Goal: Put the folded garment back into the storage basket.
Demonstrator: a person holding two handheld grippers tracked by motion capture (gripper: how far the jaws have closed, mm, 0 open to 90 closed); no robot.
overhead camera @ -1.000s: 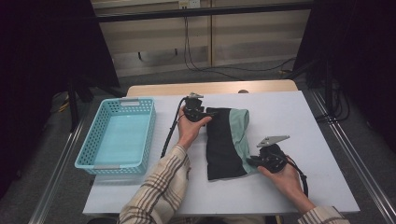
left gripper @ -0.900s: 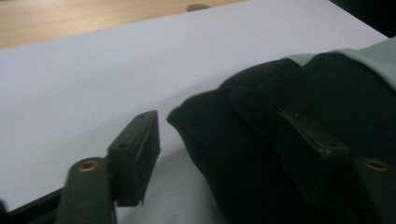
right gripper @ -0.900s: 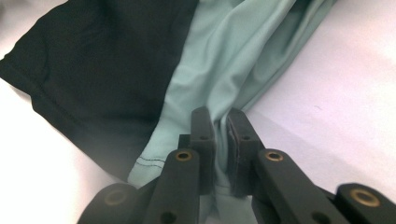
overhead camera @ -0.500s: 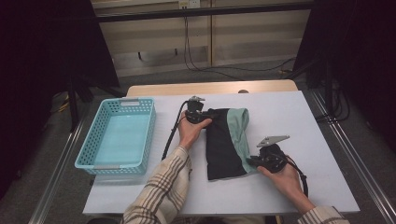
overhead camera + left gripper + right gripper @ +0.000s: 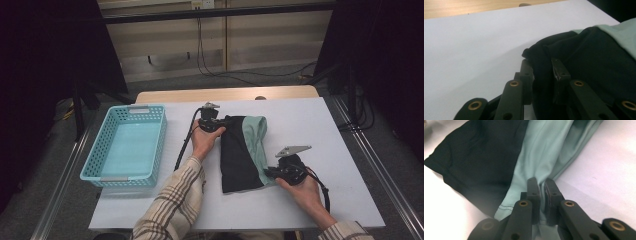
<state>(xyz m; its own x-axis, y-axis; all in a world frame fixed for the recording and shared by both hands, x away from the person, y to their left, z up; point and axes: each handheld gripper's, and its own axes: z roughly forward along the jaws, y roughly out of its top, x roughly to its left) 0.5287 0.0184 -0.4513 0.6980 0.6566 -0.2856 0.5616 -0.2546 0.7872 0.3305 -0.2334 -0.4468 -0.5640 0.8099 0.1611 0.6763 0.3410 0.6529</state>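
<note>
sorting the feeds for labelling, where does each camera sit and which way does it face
High view: above the person's side, facing forward and down on the table, basket, both forearms and hands.
Left gripper view: on the left gripper, facing along its jaws, just closed on the garment's black part.
Right gripper view: on the right gripper, facing along its jaws, shut on the mint part.
All share the garment and table.

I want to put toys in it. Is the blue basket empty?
Empty. From the high view, the blue basket shows only its bare bottom; the black and green cloth lies outside it on the white table.
</note>
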